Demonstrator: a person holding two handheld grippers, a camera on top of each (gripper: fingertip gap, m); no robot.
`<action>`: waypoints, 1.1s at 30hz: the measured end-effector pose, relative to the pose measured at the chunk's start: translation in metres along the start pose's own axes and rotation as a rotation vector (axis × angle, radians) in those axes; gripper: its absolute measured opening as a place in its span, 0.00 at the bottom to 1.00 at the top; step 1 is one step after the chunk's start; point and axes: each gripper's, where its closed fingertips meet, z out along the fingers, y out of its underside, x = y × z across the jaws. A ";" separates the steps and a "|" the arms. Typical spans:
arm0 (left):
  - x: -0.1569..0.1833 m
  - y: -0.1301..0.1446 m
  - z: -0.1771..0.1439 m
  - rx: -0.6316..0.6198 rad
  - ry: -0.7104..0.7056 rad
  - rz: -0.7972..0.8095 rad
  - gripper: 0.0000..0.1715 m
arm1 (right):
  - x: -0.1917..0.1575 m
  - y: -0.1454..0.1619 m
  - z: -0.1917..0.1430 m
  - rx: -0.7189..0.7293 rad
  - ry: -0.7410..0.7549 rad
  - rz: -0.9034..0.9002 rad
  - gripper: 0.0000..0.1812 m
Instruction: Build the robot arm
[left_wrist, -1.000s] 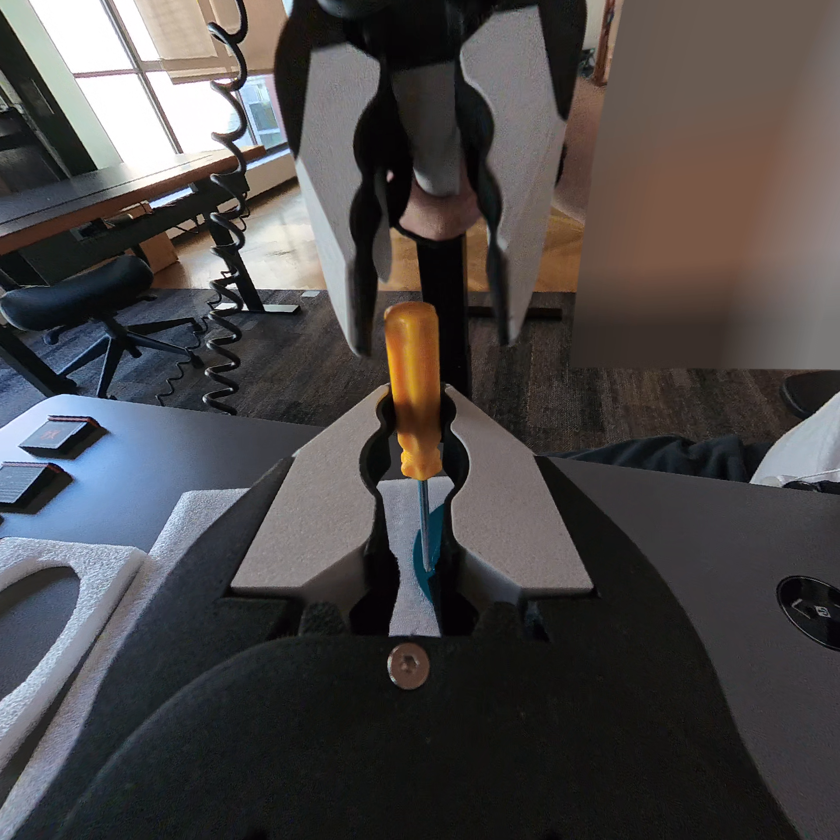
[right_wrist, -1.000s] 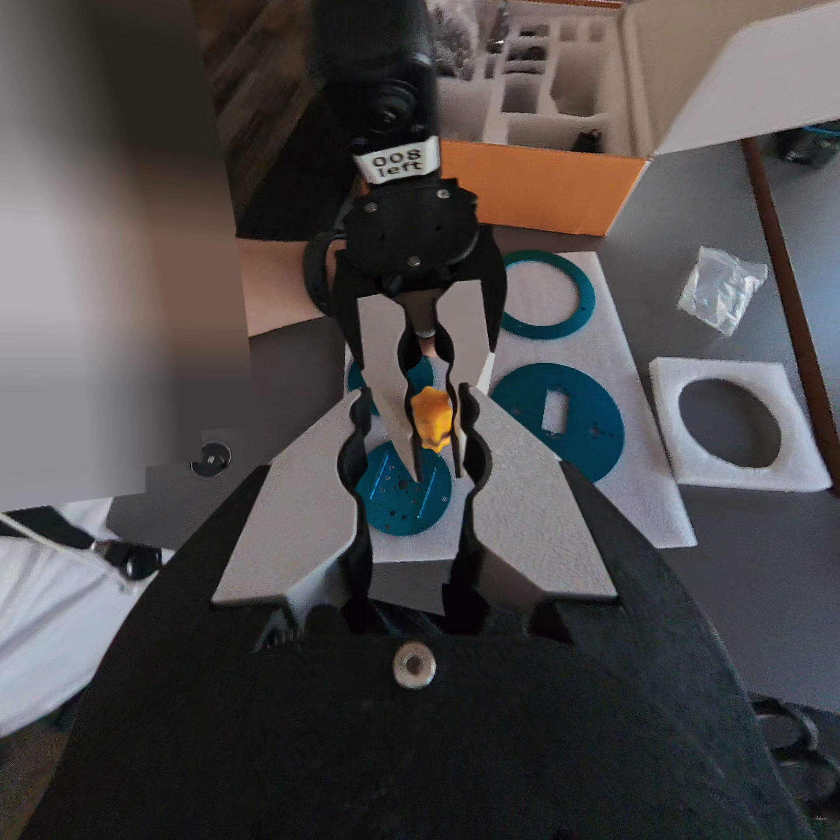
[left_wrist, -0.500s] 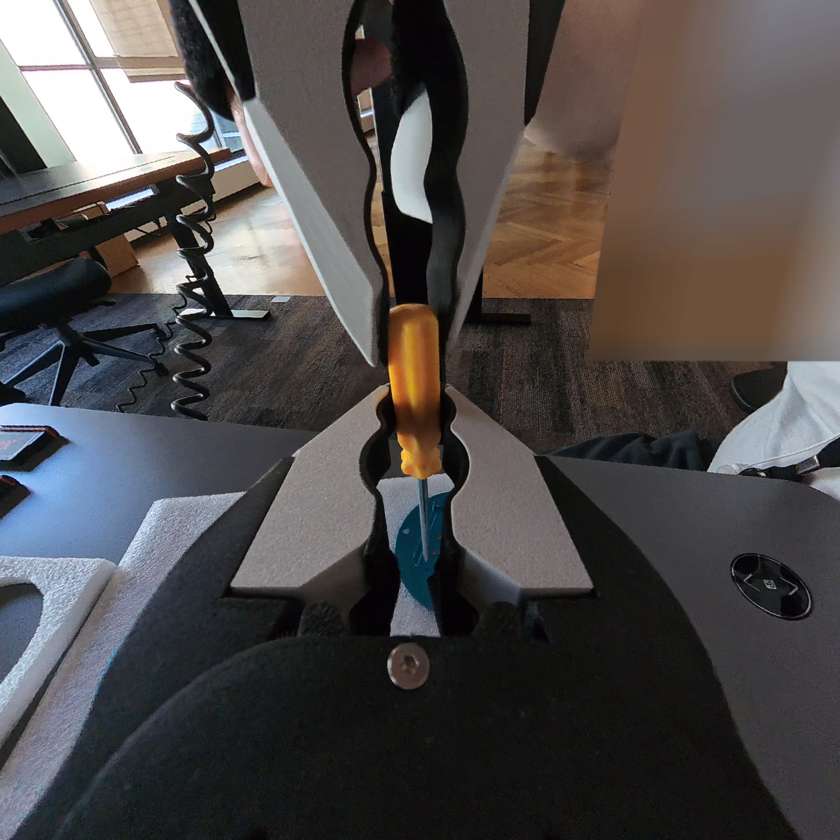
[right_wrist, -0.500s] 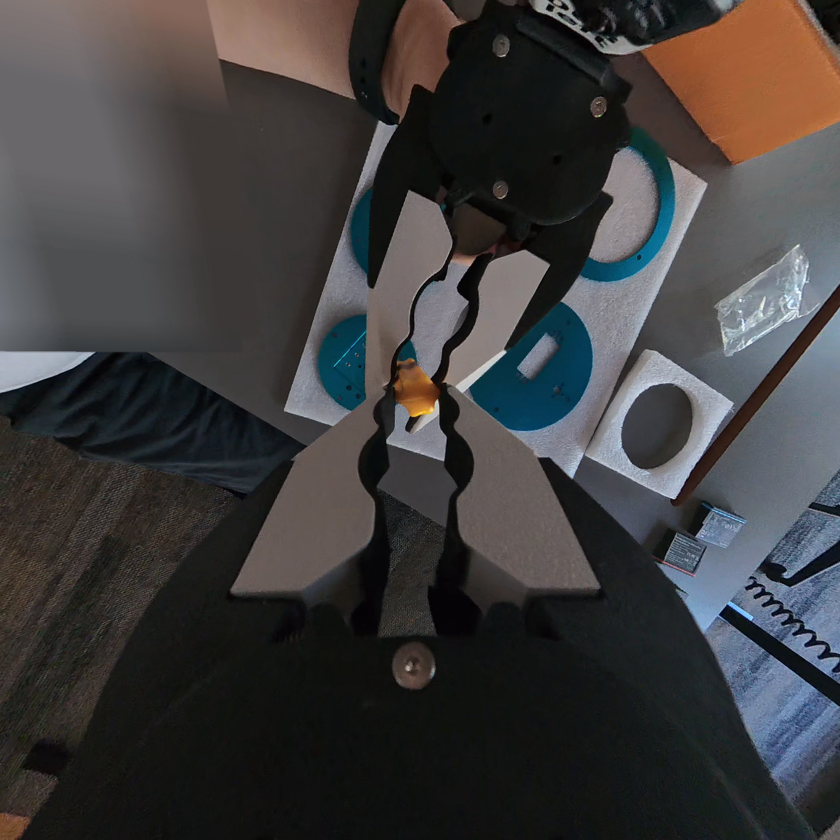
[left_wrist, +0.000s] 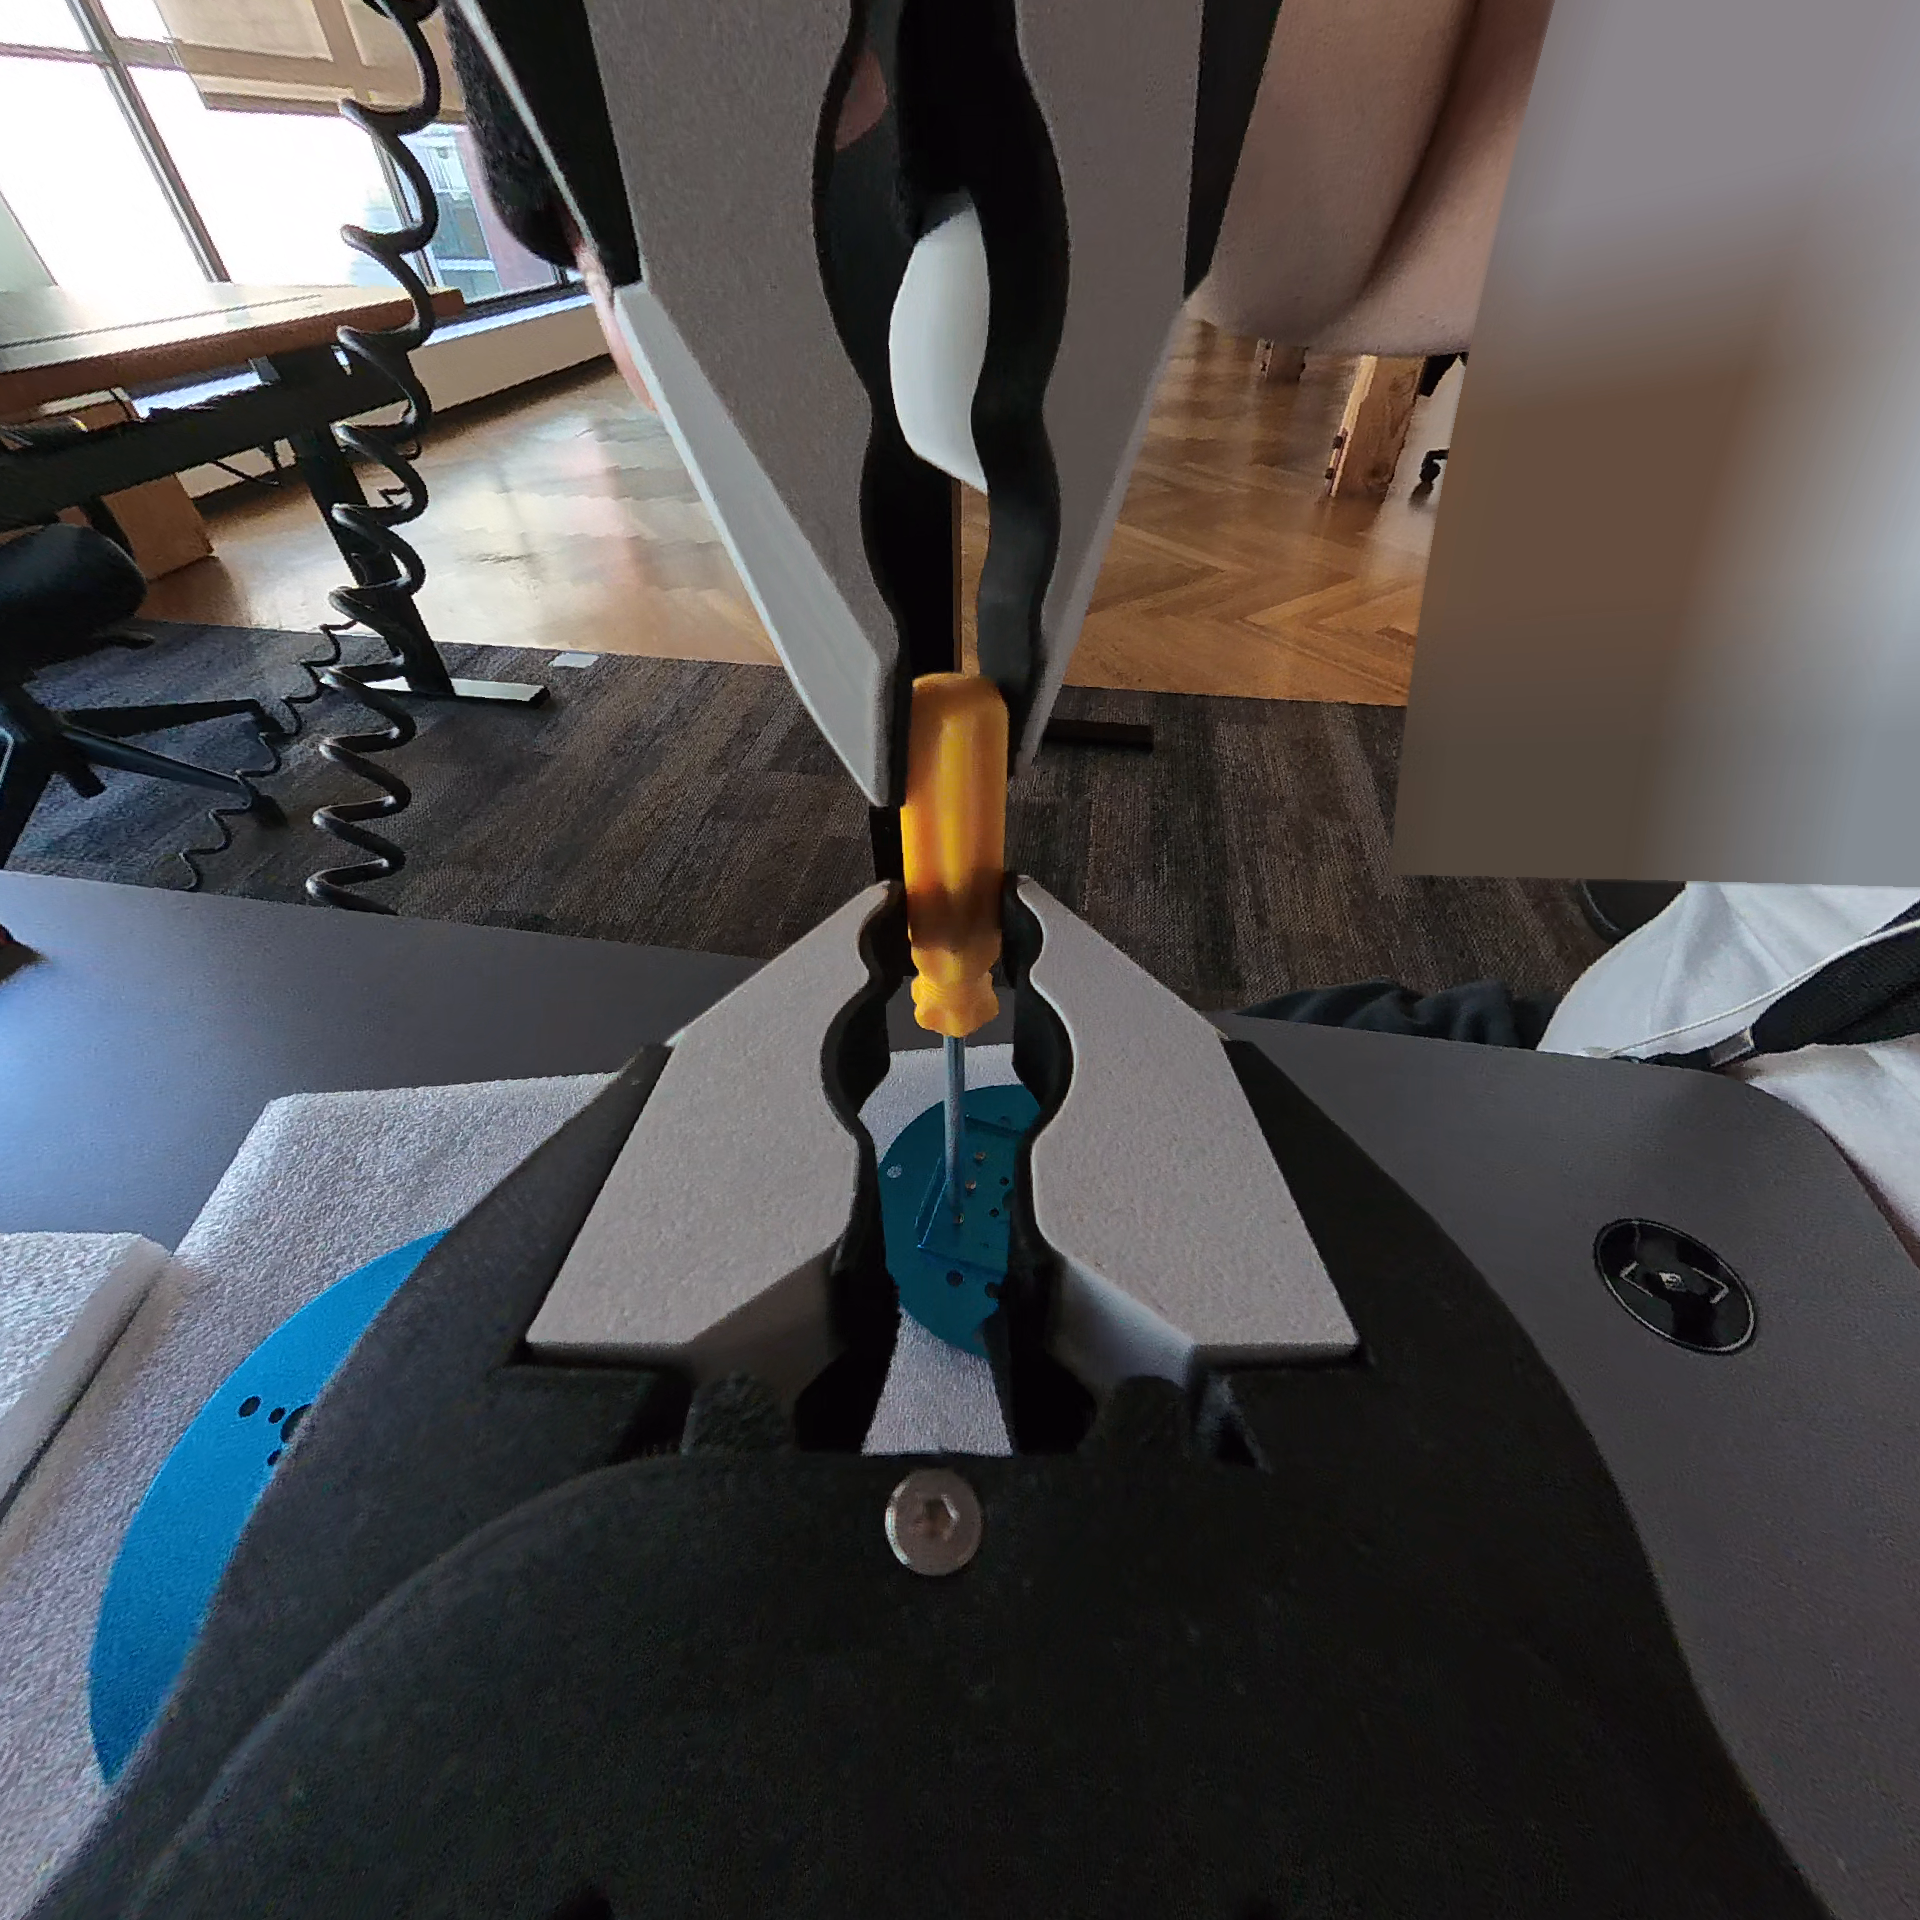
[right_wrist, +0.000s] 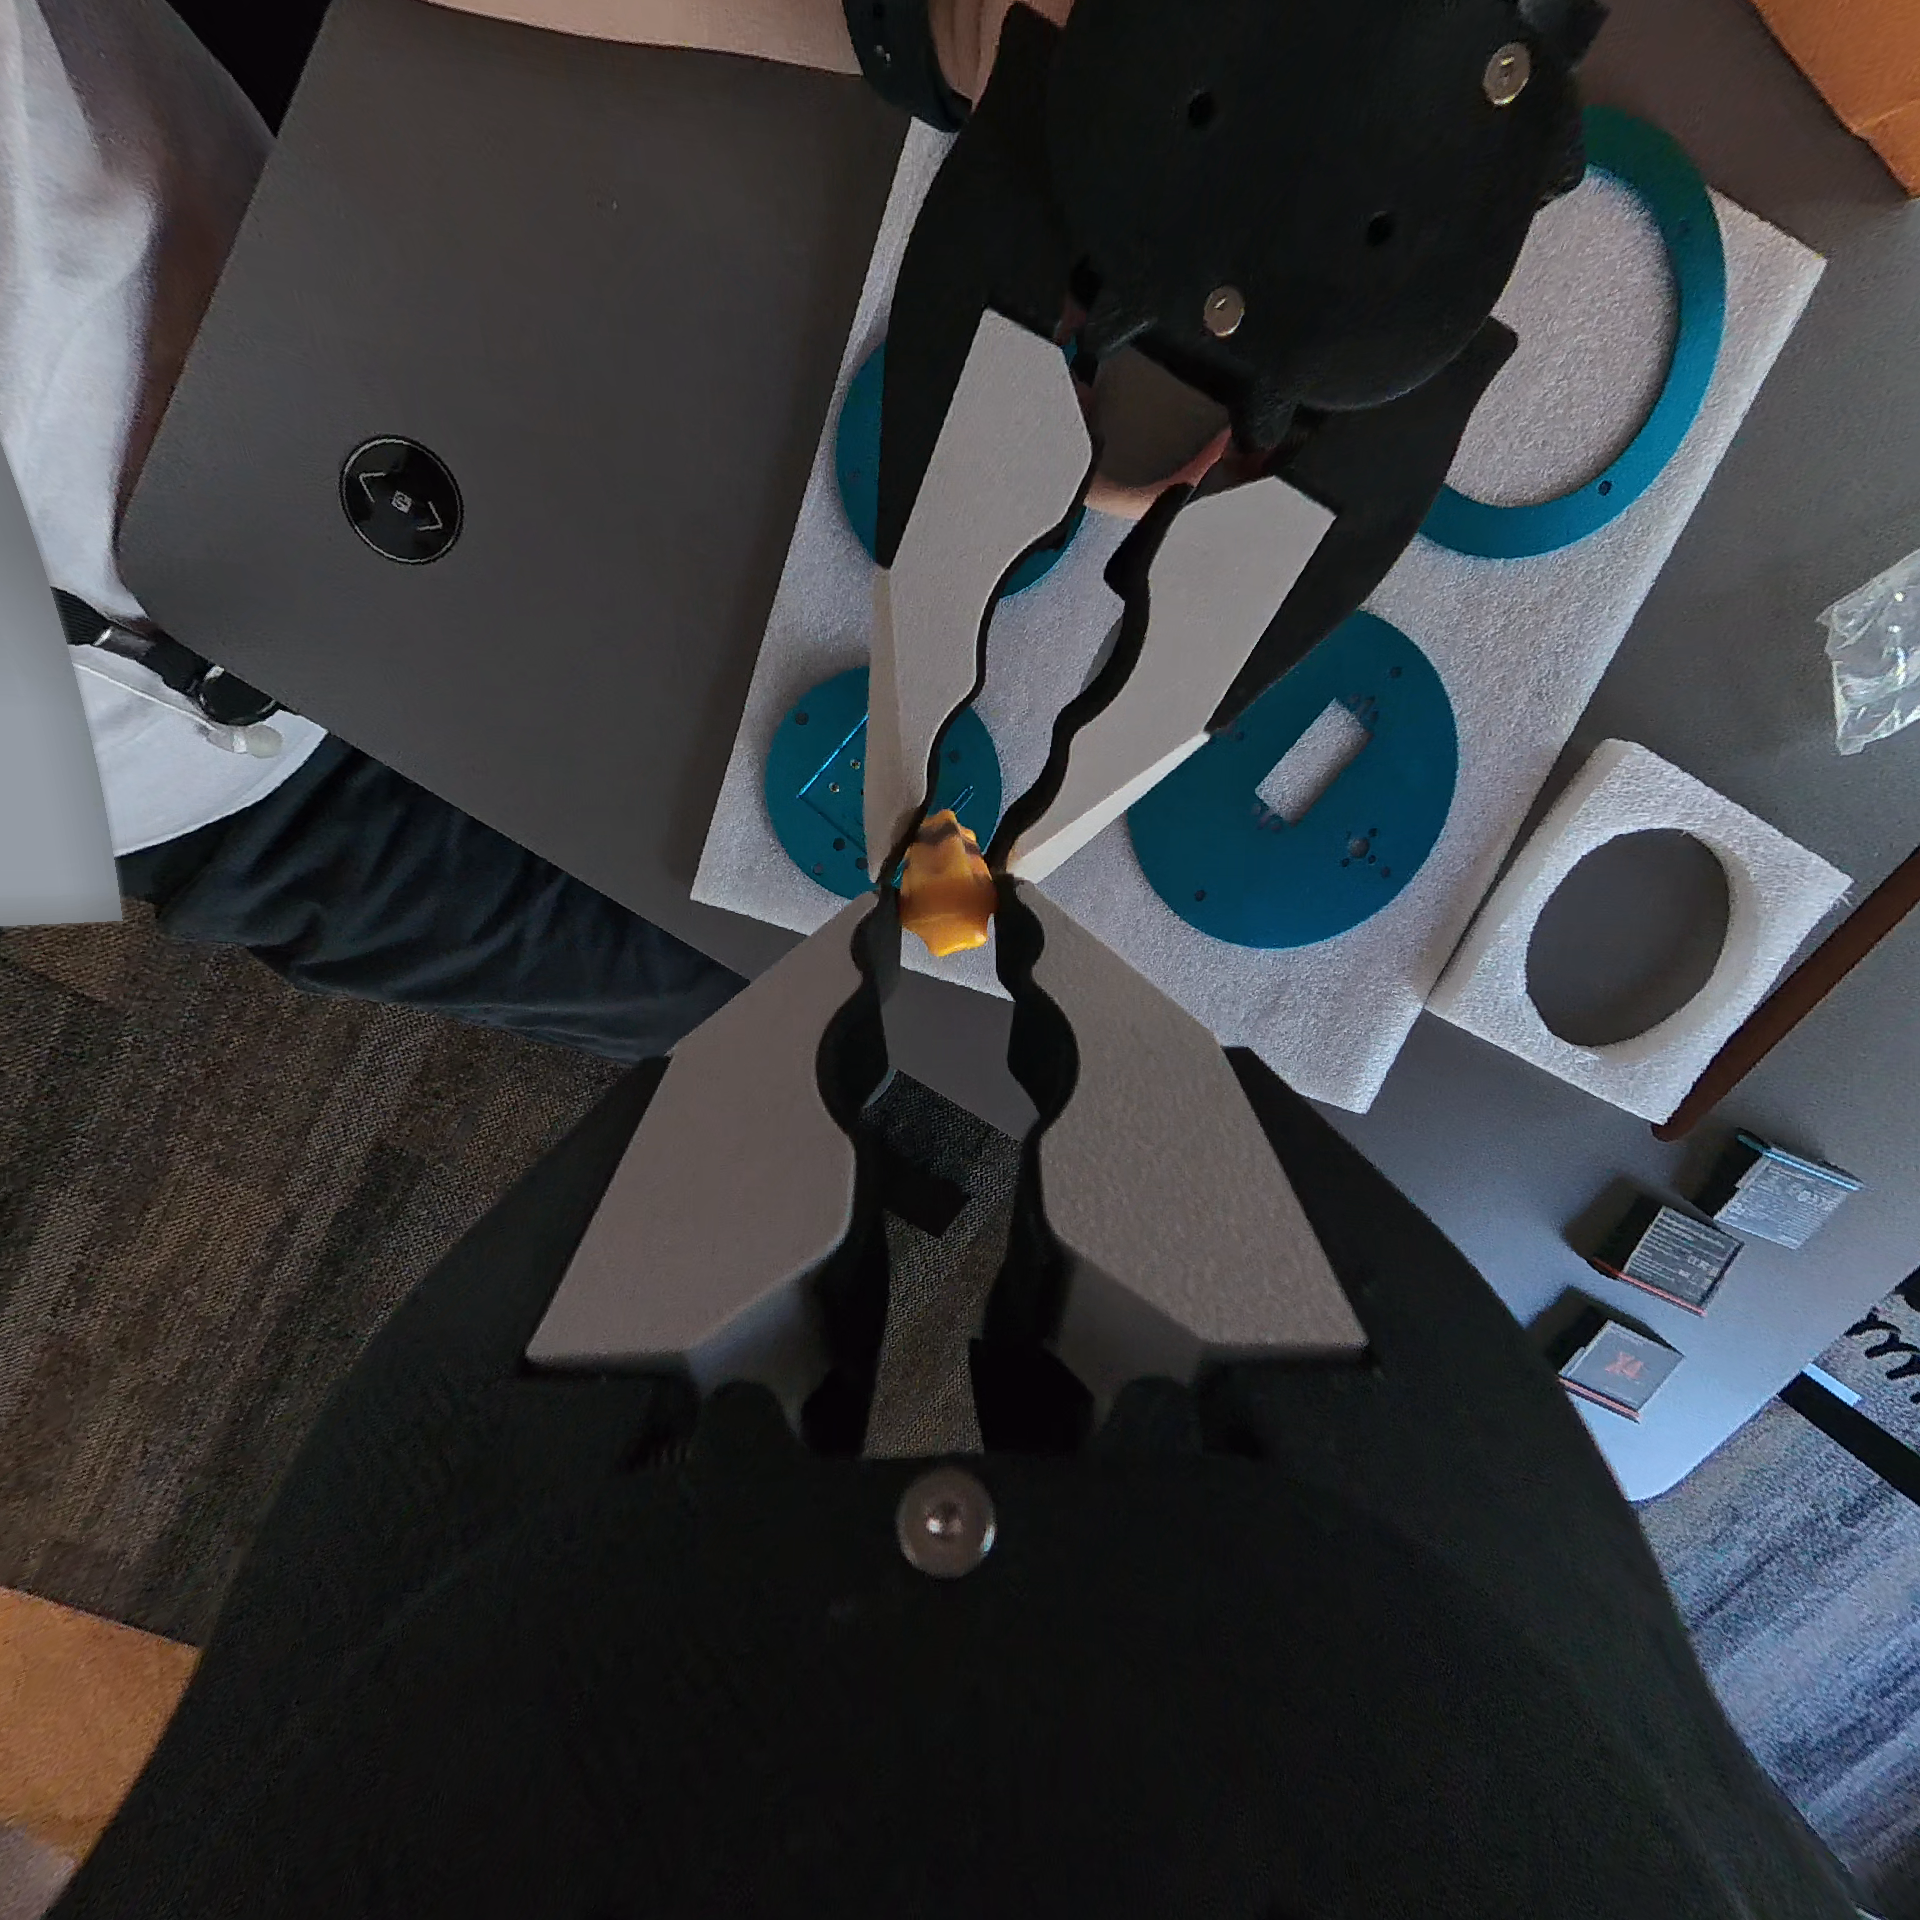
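A small screwdriver (left_wrist: 951, 821) with a yellow handle stands upright, its thin shaft reaching down to a small blue drilled disc (left_wrist: 961, 1247) on a white foam sheet (left_wrist: 343, 1164). My left gripper (left_wrist: 951, 899) is shut on the lower handle. My right gripper (left_wrist: 954, 758) comes down from above with its fingertips closed on the top of the handle. In the right wrist view, the right gripper (right_wrist: 943, 904) and the left gripper (right_wrist: 945, 868) meet tip to tip around the screwdriver (right_wrist: 940, 899), above the disc (right_wrist: 821, 790).
On the foam sheet (right_wrist: 1143, 987) lie a larger blue disc with a rectangular slot (right_wrist: 1299, 831) and a blue ring (right_wrist: 1642, 447). A foam square with a round hole (right_wrist: 1642, 925), a plastic bag (right_wrist: 1881, 665) and small boxes (right_wrist: 1673, 1257) lie to the right. The grey table (right_wrist: 520, 312) ends near a seated person. My two grippers' fingertips are within a few centimetres of each other. Between my left fingertips and the small blue drilled disc (left_wrist: 961, 1247) there is roughly 10 cm.
My right gripper has come down from well above the screwdriver, narrowed, and closed around the handle's top. The left gripper kept hold of the handle, and the view has shifted over the small disc.
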 end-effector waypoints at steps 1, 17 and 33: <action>0.000 0.003 0.001 -0.016 -0.005 0.005 0.10 | -0.001 0.000 0.000 -0.003 -0.002 -0.002 0.09; -0.001 0.009 0.004 -0.051 -0.006 0.022 0.09 | 0.001 -0.002 0.000 0.012 -0.018 -0.004 0.09; 0.000 0.010 0.003 -0.072 -0.012 0.028 0.09 | 0.001 -0.002 0.000 0.024 -0.024 -0.004 0.09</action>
